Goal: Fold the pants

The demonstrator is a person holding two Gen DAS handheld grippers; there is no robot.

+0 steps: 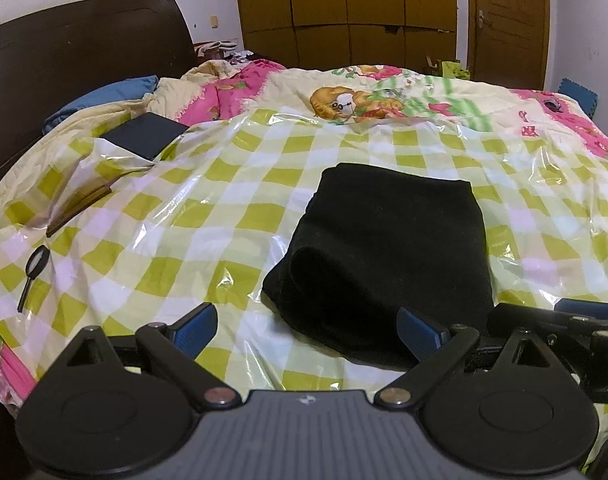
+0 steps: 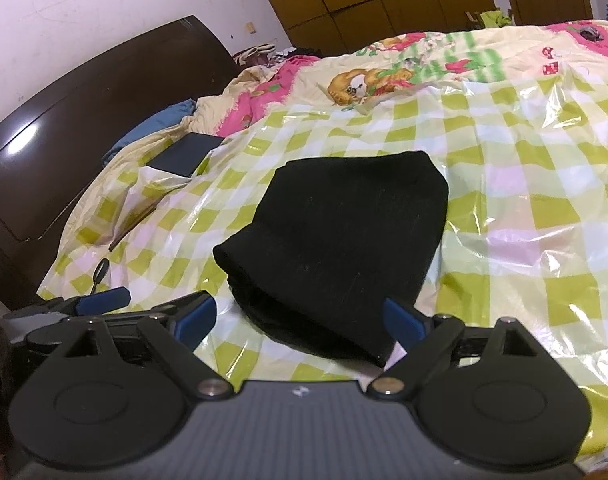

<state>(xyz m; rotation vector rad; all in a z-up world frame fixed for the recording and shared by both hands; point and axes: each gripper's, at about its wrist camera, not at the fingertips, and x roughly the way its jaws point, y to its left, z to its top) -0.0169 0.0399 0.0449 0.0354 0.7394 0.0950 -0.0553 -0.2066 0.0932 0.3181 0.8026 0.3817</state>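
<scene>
The black pants point(image 1: 384, 240) lie folded into a compact thick rectangle on the green-checked plastic sheet point(image 1: 208, 200) over the bed. The same bundle point(image 2: 336, 240) fills the middle of the right wrist view. My left gripper point(image 1: 308, 326) hovers just before the pants' near edge, jaws wide open, nothing between the blue pads point(image 1: 196, 326). My right gripper point(image 2: 300, 320) stands open as well at the near edge, its pads apart from the cloth. Each gripper shows at the side of the other's view: the right gripper point(image 1: 576, 320) and the left gripper point(image 2: 88, 308).
A dark flat box point(image 1: 144, 136) and a thin wooden slat point(image 1: 80, 210) lie at the left on the sheet, with a magnifying glass point(image 1: 34, 272) nearer. A dark headboard point(image 1: 64, 72), cartoon quilt point(image 1: 384, 96) and wooden wardrobe point(image 1: 344, 8) lie beyond.
</scene>
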